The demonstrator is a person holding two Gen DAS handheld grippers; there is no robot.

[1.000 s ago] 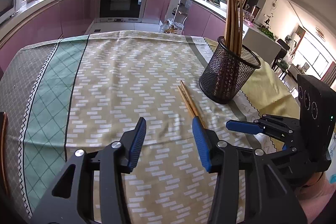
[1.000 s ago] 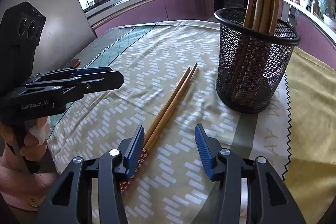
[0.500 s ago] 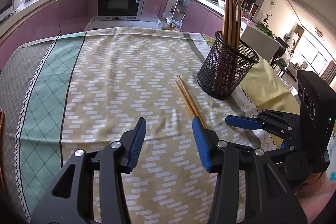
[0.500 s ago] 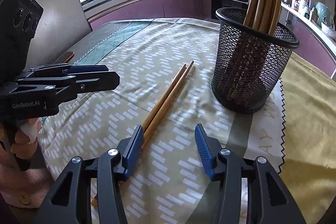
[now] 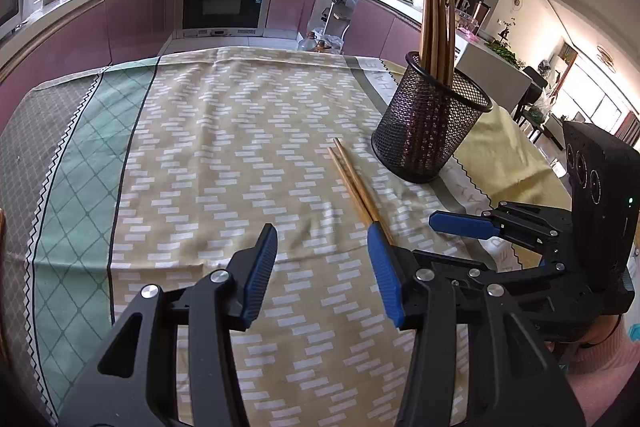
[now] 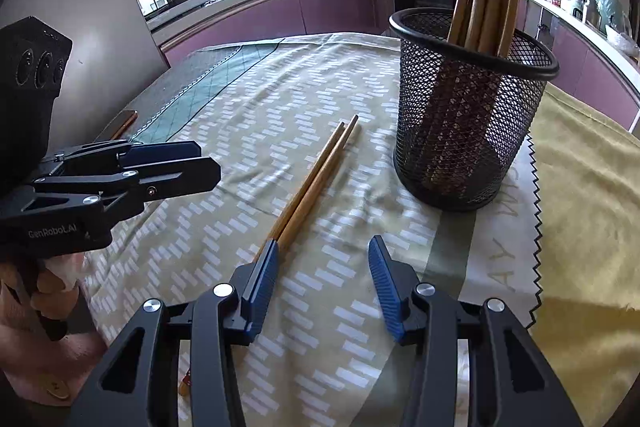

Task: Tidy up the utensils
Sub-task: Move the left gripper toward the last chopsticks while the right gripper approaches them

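Both claws half-open, empty.

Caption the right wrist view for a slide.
Open right gripper hovers beside two loose chopsticks lying near the mesh holder.

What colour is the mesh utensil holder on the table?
Black: the mesh utensil holder shows best in the right wrist view.

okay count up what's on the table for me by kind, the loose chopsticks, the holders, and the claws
Loose chopsticks: 2, lying side by side on the cloth
Mesh holder: 1, upright, with more sticks inside
Claws: 2, left claw and right claw, both open
Total: 5
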